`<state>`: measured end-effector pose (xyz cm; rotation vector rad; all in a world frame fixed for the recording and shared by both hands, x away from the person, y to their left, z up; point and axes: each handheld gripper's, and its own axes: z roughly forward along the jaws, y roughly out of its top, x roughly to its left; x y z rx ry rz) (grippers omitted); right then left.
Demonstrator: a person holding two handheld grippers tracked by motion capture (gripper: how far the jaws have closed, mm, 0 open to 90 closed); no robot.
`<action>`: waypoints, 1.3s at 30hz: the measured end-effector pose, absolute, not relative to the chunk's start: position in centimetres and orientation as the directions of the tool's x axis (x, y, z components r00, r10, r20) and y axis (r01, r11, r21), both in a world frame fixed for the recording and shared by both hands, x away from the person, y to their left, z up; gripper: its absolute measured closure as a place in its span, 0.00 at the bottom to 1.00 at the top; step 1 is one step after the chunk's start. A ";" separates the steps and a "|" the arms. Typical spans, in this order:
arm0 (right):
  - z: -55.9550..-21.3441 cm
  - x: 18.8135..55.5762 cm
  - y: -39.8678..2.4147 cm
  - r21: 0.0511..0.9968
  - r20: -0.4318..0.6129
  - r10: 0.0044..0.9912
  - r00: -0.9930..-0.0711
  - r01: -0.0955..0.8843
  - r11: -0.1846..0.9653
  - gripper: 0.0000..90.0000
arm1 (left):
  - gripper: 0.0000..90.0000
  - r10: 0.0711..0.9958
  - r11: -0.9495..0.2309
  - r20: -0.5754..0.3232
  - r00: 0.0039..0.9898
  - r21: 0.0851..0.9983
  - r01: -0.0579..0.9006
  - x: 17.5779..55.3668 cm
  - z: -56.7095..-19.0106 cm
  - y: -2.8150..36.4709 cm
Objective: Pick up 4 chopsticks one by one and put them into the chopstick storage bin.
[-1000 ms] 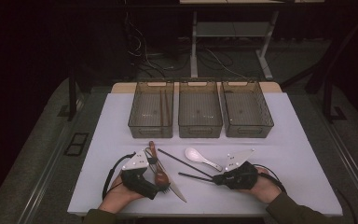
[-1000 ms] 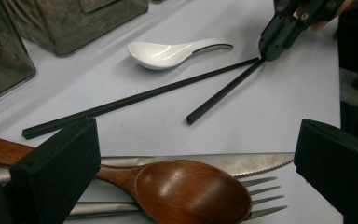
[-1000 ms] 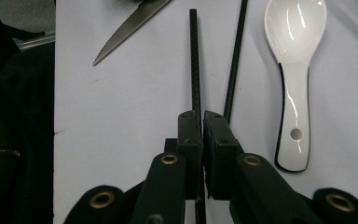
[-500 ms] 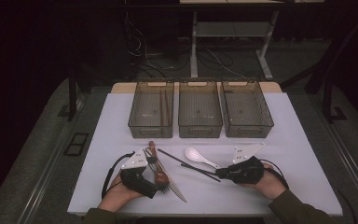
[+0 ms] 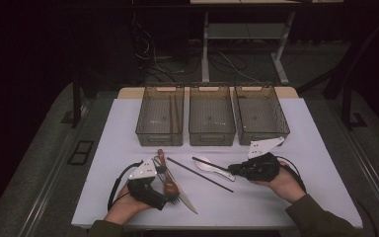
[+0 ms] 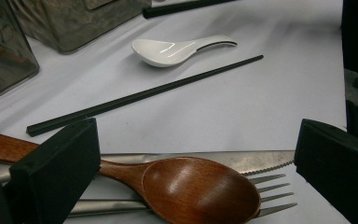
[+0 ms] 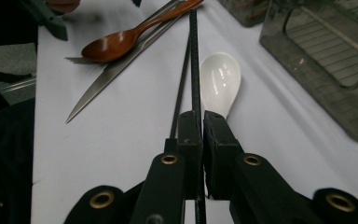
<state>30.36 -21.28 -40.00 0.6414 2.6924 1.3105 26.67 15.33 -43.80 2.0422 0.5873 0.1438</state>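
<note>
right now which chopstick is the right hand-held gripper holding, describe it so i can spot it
Start at the three bins at the back of the white table; come forward to the white spoon. The held chopstick is the black one pinched in the right hand-held gripper, beside the spoon; the other black chopstick lies loose on the table.

No legible text, label, brand, number or sign appears in any view. The three smoked translucent plastic bins (image 5: 212, 118), the white tabletop (image 5: 316, 148) and the cutlery on it carry no readable marking.
</note>
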 end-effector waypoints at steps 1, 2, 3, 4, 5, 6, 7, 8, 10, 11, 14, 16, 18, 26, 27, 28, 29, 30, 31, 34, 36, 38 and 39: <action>-39.8 30.5 -21.2 0.769 0.108 0.407 -0.907 0.336 0.544 0.95 | 0.00 0.462 -0.414 -0.134 0.877 0.842 0.347 26.7 -43.8 15.3; -39.7 30.7 -21.1 0.769 0.108 0.415 -0.903 0.340 0.541 0.95 | 0.00 0.460 -0.417 -0.129 0.879 0.842 0.342 26.7 -43.8 15.4; -39.6 31.0 -21.0 0.770 0.103 0.418 -0.902 0.339 0.540 0.95 | 0.00 0.460 -0.417 -0.128 0.879 0.842 0.341 26.7 -43.8 15.4; -39.4 31.2 -20.9 0.766 0.103 0.420 -0.902 0.342 0.544 0.95 | 0.00 0.460 -0.417 -0.127 0.879 0.842 0.341 26.7 -43.8 15.4; -39.3 31.4 -20.7 0.768 0.101 0.427 -0.899 0.343 0.541 0.95 | 0.00 0.461 -0.417 -0.127 0.878 0.843 0.341 26.7 -43.8 15.4; -39.2 31.6 -20.5 0.770 0.100 0.434 -0.895 0.346 0.536 0.95 | 0.00 0.462 -0.415 -0.131 0.877 0.842 0.344 26.6 -43.8 15.4; -39.1 31.8 -20.4 0.767 0.100 0.437 -0.894 0.349 0.538 0.95 | 0.00 0.458 -0.421 -0.122 0.881 0.843 0.335 26.7 -43.7 15.4; -39.0 32.0 -20.2 0.767 0.097 0.442 -0.892 0.350 0.538 0.95 | 0.00 0.460 -0.418 -0.127 0.879 0.842 0.341 26.7 -43.8 15.4; -38.8 32.3 -19.9 0.767 0.096 0.451 -0.887 0.355 0.535 0.95 | 0.00 0.460 -0.418 -0.128 0.878 0.842 0.341 26.7 -43.8 15.4; -38.7 32.5 -19.8 0.766 0.093 0.453 -0.887 0.355 0.536 0.95 | 0.00 0.460 -0.418 -0.127 0.879 0.842 0.341 26.7 -43.8 15.4; -38.4 33.1 -19.3 0.767 0.094 0.467 -0.879 0.363 0.529 0.95 | 0.00 0.460 -0.415 -0.130 0.878 0.843 0.342 26.6 -43.7 15.4; -38.2 33.5 -18.9 0.766 0.092 0.473 -0.876 0.366 0.528 0.95 | 0.00 0.461 -0.414 -0.132 0.877 0.842 0.345 26.6 -43.8 15.4; -38.0 34.0 -18.4 0.764 0.083 0.479 -0.874 0.365 0.532 0.95 | 0.00 0.462 -0.413 -0.134 0.877 0.842 0.347 26.6 -43.8 15.3; -36.7 36.1 -15.8 0.761 0.079 0.510 -0.856 0.382 0.524 0.95 | 0.00 0.459 -0.412 -0.137 0.878 0.843 0.347 26.6 -43.8 15.3; -36.4 36.4 -15.5 0.760 0.079 0.513 -0.855 0.385 0.524 0.95 | 0.00 0.460 -0.409 -0.139 0.877 0.844 0.348 26.6 -43.8 15.3; -36.2 36.7 -15.2 0.759 0.074 0.518 -0.852 0.385 0.525 0.95 | 0.00 0.459 -0.412 -0.136 0.878 0.843 0.346 26.6 -43.7 15.3; -36.1 37.0 -14.9 0.759 0.074 0.519 -0.851 0.386 0.525 0.95 | 0.00 0.459 -0.410 -0.138 0.878 0.844 0.347 26.6 -43.7 15.3; -35.9 37.4 -14.5 0.758 0.072 0.523 -0.849 0.388 0.525 0.95 | 0.00 0.459 -0.408 -0.139 0.877 0.844 0.347 26.5 -43.7 15.3; -35.7 37.7 -14.2 0.757 0.072 0.525 -0.848 0.389 0.525 0.95 | 0.00 0.458 -0.410 -0.137 0.878 0.844 0.346 26.5 -43.7 15.3; -35.4 38.6 -13.3 0.748 0.066 0.531 -0.845 0.394 0.534 0.95 | 0.00 0.456 -0.411 -0.138 0.879 0.844 0.345 26.5 -43.7 15.3; -35.2 39.2 -12.6 0.743 0.067 0.539 -0.839 0.403 0.534 0.95 | 0.00 0.456 -0.412 -0.137 0.879 0.844 0.345 26.5 -43.7 15.3; -35.1 39.8 -12.0 0.739 0.063 0.546 -0.835 0.407 0.537 0.95 | 0.00 0.454 -0.415 -0.134 0.881 0.843 0.342 26.6 -43.7 15.3; -35.1 40.0 -11.7 0.738 0.067 0.549 -0.833 0.412 0.534 0.95 | 0.00 0.456 -0.410 -0.138 0.879 0.845 0.345 26.5 -43.7 15.3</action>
